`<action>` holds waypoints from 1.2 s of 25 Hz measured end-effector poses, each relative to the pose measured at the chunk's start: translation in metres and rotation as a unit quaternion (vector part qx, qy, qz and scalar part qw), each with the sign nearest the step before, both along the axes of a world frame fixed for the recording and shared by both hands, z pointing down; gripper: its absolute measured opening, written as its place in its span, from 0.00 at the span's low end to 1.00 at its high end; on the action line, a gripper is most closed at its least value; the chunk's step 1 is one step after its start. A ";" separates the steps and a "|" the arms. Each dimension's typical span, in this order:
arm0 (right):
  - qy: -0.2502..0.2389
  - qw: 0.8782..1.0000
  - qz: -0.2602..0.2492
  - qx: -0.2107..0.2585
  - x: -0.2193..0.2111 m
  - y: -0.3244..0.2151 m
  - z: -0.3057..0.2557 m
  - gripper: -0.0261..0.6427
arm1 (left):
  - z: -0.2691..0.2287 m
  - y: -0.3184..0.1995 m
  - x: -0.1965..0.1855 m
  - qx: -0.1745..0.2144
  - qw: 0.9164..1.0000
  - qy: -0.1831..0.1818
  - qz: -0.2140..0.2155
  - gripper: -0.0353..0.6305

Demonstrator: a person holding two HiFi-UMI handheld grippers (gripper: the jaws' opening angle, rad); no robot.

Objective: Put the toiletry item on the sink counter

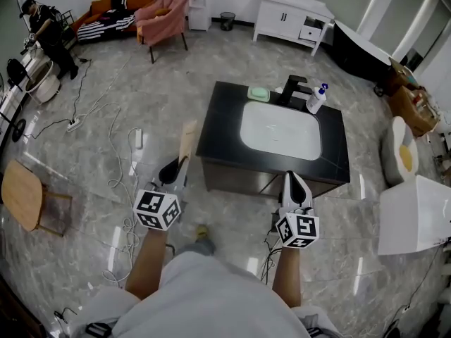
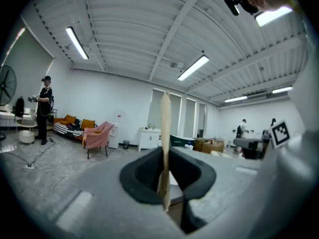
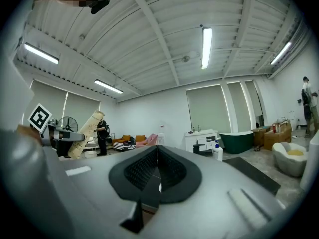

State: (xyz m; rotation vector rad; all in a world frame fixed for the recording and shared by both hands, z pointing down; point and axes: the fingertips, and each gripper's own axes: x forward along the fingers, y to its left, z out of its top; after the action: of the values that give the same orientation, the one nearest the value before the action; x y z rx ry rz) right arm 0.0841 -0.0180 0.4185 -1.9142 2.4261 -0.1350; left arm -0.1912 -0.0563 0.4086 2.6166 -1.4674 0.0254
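A flat tan tube (image 1: 187, 141) stands upright in my left gripper (image 1: 173, 170), whose jaws are shut on its lower end. In the left gripper view the tube (image 2: 164, 138) shows edge-on between the dark pads. This gripper hovers over the floor just left of the black sink counter (image 1: 218, 129) with its white basin (image 1: 280, 130). My right gripper (image 1: 296, 186) is at the counter's near edge, jaws shut with nothing between them. In the right gripper view (image 3: 157, 176) the tube (image 3: 83, 133) appears far left.
On the counter are a green soap dish (image 1: 258, 94), a black faucet (image 1: 294, 89) and a spray bottle (image 1: 316, 98). Cables (image 1: 120, 167) trail over the floor at left, near a wooden stool (image 1: 21, 194). A white box (image 1: 416, 213) stands at right. A person (image 1: 46, 30) works far left.
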 end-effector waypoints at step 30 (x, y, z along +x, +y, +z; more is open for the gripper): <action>0.015 0.998 0.049 -0.026 -0.037 -0.138 0.003 0.04 | 0.015 -0.157 -0.025 -0.018 0.998 0.024 0.059 0.10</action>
State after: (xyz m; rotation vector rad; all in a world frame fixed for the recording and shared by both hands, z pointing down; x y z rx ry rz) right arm 0.0473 -0.1556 0.4219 -2.0671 2.3654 -0.1681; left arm -0.2162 -0.2129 0.4238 2.6532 -1.2833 0.0010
